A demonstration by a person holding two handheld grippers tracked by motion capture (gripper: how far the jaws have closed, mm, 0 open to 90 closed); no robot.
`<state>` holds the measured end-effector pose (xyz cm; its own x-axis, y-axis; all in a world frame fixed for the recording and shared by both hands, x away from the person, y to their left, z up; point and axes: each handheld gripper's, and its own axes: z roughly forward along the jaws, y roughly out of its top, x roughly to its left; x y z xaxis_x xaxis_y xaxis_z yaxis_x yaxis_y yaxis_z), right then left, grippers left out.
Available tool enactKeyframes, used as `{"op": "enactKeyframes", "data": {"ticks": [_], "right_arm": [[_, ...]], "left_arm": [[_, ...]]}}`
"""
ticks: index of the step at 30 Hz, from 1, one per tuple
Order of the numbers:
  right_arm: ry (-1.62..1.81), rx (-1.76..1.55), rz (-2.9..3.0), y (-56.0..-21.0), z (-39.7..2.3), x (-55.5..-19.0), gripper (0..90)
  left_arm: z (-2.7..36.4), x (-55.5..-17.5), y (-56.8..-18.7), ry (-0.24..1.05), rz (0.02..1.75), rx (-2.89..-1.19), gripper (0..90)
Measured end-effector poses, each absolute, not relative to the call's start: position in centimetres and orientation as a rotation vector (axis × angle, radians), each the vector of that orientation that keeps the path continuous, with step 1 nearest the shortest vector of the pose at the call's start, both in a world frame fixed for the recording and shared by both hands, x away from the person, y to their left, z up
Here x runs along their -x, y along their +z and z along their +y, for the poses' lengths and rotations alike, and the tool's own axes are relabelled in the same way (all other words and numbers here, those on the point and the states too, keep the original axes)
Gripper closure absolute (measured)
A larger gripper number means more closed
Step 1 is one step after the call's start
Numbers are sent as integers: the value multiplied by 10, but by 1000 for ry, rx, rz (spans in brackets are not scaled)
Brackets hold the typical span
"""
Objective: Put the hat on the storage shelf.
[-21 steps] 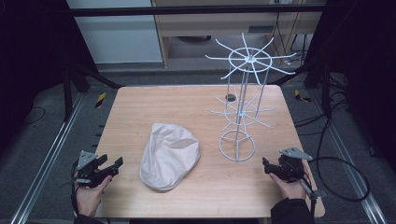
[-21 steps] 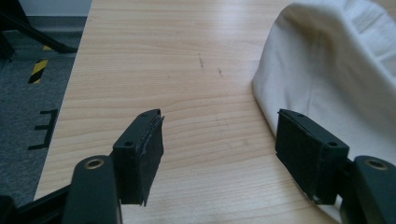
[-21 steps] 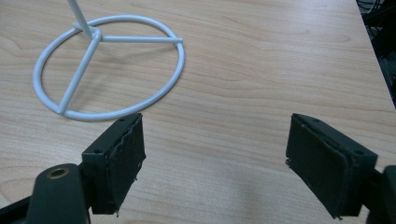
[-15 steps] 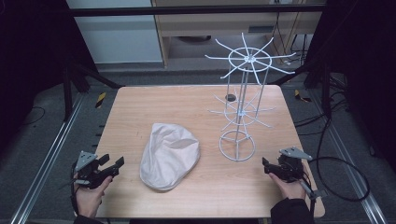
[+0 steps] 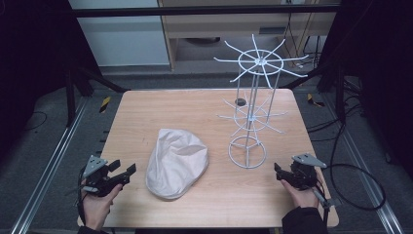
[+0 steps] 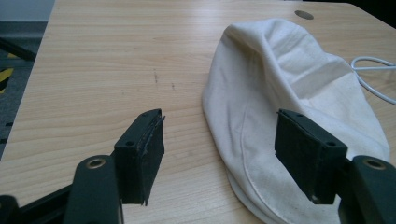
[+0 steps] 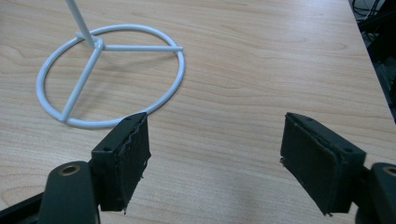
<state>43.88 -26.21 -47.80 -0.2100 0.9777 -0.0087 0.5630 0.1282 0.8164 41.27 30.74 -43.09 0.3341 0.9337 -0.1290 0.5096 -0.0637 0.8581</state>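
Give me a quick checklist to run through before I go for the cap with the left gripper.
1. Left gripper jaws open with nothing between them: ok.
2. Cap lies flat on the table, free of the wire stand: ok.
3. Near edge of the cap in front of the left gripper, no obstacle between: ok.
4. Right gripper open, holding nothing, apart from the stand's base ring: ok.
5. Stand upright, its arms bare: ok.
6. Whether the cap's brim is folded under: cannot tell.
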Motion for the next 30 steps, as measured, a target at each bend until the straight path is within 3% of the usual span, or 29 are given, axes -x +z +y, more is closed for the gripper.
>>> {"op": "enactKeyframes", "data": {"ticks": [30], "right_arm": [[966,-1470,1850,-475,-258,-436,306]], "left_arm": [[262,-439,-396,582,1185,-1839,314]]}}
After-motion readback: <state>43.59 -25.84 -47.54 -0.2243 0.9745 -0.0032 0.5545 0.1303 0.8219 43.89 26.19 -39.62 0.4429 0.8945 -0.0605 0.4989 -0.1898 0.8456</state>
